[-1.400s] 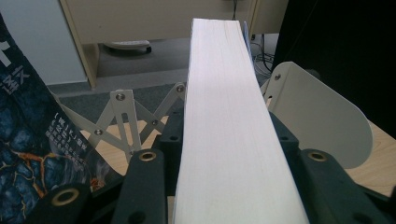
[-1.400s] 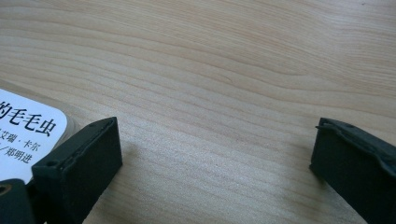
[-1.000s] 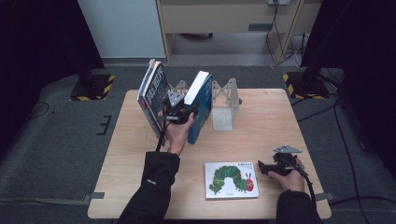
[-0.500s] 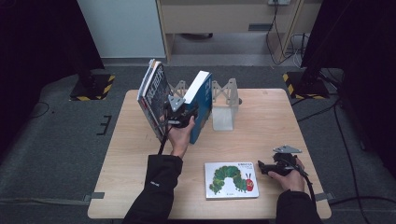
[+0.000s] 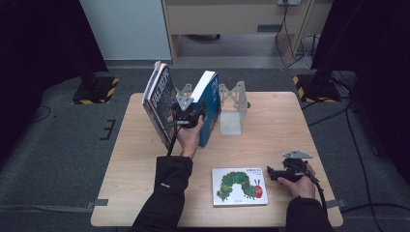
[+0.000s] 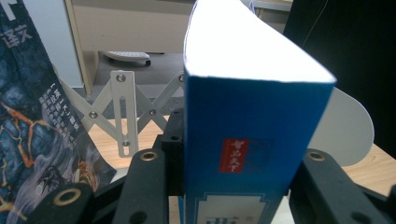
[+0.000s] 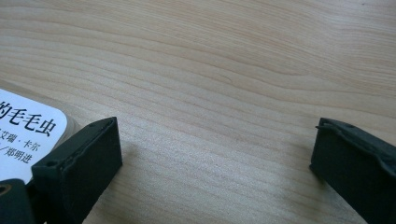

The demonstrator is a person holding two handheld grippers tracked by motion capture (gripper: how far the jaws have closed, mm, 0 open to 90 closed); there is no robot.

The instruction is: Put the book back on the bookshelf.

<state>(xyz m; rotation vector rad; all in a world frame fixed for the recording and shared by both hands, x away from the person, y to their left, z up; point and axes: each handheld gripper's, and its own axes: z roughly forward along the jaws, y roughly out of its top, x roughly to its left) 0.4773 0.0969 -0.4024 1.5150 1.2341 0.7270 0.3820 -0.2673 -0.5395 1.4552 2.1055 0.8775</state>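
The table (image 5: 270, 145) is pale wood with a clear grain and a smooth matt finish. The blue book (image 6: 247, 140) has a smooth, faintly glossy cover and plain white paper pages. The dark book (image 5: 159, 104) beside it has a glossy printed jacket. The folding bookend rack (image 6: 122, 109) looks like light metal with shiny rivets. The caterpillar book (image 5: 239, 186) has a smooth glossy card cover. The gripper jaws are matt black plastic.

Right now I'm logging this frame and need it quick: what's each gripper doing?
Left gripper: shut on the blue book, fingers at both its covers.
Right gripper: open, holding nothing, fingers apart above the table beside the caterpillar book.
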